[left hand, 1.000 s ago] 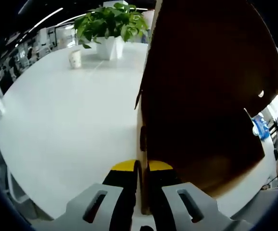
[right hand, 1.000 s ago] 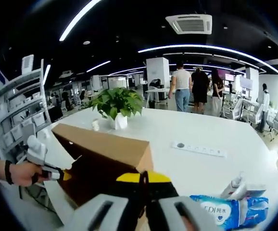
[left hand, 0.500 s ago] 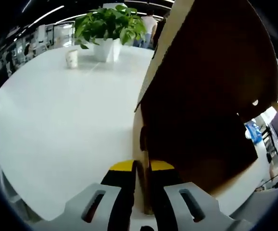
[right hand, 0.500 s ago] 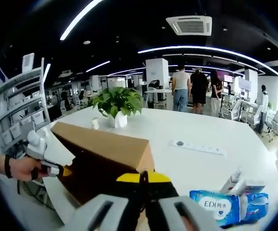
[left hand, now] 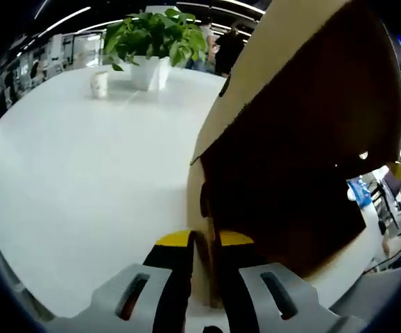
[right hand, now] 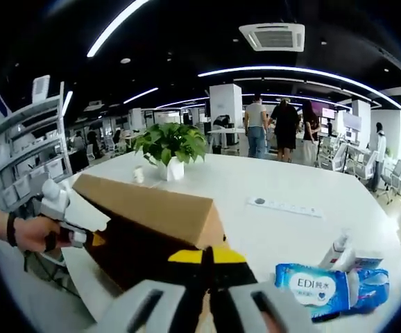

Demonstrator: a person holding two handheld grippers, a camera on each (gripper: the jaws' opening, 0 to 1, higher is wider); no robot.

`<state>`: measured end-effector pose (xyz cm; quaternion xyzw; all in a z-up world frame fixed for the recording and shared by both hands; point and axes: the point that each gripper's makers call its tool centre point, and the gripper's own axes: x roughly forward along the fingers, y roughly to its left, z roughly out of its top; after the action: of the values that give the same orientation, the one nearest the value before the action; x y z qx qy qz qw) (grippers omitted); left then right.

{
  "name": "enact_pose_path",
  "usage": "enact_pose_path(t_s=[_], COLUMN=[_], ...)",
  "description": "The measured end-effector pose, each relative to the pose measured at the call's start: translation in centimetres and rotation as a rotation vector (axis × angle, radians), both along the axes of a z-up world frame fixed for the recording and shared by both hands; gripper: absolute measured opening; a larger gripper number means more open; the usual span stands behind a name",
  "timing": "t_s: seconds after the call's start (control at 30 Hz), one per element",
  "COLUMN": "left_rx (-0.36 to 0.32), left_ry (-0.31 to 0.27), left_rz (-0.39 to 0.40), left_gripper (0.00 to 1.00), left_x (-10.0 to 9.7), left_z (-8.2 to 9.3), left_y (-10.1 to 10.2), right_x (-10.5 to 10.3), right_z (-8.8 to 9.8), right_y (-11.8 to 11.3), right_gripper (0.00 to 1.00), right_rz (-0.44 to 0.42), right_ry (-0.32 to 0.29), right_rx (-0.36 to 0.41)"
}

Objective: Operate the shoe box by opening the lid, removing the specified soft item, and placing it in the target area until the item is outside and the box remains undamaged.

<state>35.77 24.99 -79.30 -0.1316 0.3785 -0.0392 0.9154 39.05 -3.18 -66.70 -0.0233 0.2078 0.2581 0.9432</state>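
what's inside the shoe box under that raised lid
Under the raised lid only dark shadow shows. The lid and both grippers' fingers, left and right, hide the box's contents, so I can't tell what's inside.

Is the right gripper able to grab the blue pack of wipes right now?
Probably not yet. The right gripper is shut on the box lid, so its fingers aren't free. The blue wipes pack lies on the white table beside it, with nothing on top.

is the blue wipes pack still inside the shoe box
No, in the right gripper view the blue wipes pack lies on the white table, to the right of the shoe box.
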Motion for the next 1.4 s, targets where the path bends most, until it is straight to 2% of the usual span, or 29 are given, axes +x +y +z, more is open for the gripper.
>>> enact_pose_path(t_s=[0.2,0.33,0.7,0.87,1.4], left_rx=[-0.002,-0.048,-0.002,0.028,0.014], left_ry=[-0.005,0.004,-0.034,-0.071,-0.150], left_rz=[-0.028,-0.046,-0.108,-0.099,-0.099], left_gripper=[0.12,0.14,0.11,0.10,0.04], left_x=[-0.2,-0.4,-0.4,-0.6,-1.8], left_z=[0.0,0.2,1.7,2.3,4.0], left_y=[-0.1,-0.3,0.1,0.7,1.2], right_x=[0.1,-0.3,-1.6,-2.0,-2.7], right_z=[-0.4,-0.8,-2.2,-2.7,-5.0], right_y=[-0.2,-0.3,-0.3,-0.2,-0.7], right_gripper=[0.00,0.00,0.00,0.00,0.00], right_rz=[-0.008,-0.015,-0.017,-0.013,-0.012], right_ry=[0.000,0.001,0.041,0.063,0.130], right_rx=[0.007,0.004,0.032,0.040,0.060])
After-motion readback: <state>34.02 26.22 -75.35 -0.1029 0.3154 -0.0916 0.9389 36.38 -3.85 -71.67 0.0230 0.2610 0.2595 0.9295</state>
